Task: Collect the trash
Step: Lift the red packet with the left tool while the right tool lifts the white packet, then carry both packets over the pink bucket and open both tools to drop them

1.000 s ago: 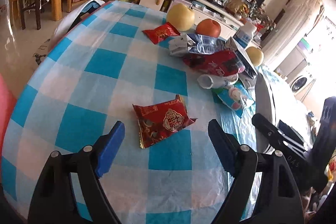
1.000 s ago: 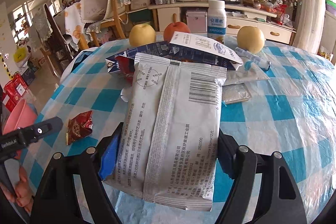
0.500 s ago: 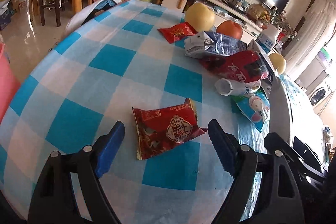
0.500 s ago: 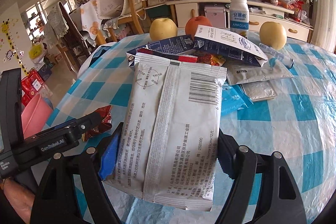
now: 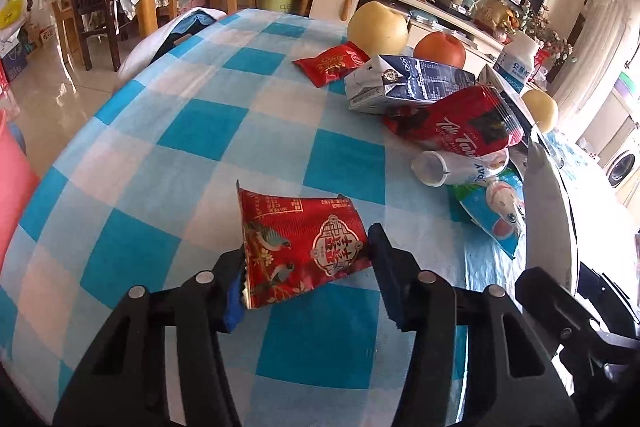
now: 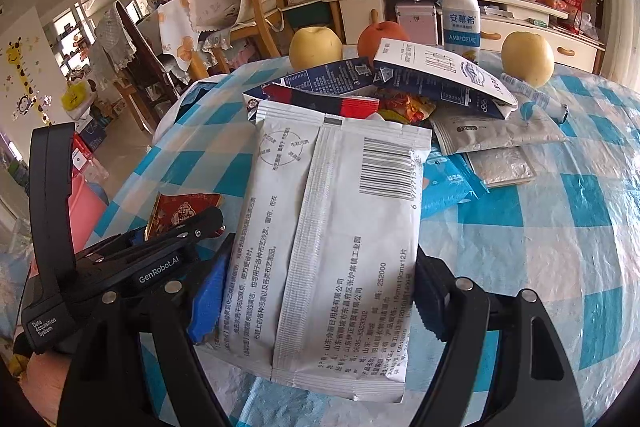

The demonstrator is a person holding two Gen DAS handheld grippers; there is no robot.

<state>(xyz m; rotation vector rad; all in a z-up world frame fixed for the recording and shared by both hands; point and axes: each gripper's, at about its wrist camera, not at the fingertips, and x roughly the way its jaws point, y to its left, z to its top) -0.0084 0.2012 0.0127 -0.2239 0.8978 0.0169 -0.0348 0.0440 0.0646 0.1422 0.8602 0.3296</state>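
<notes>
where the checked tablecloth (image 5: 200, 131) spreads, the right gripper (image 6: 320, 291) is clamped on a big white wipes packet (image 6: 332, 239) standing up between its jaws toward twelve o'clock. at its nine o'clock, the left gripper (image 5: 306, 267), held low and level, pinches a small red snack wrapper (image 5: 300, 243), lifted at one corner.

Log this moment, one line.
left gripper: shut on red packet | right gripper: shut on white pouch | pile: uncollected

Behind the large white barcoded plastic packet (image 6: 332, 251) — mostly hidden red-and-navy wrapper (image 6: 320, 103); tiny print on blue-and-white flattened carton (image 5: 408, 83) unreadable.
</notes>
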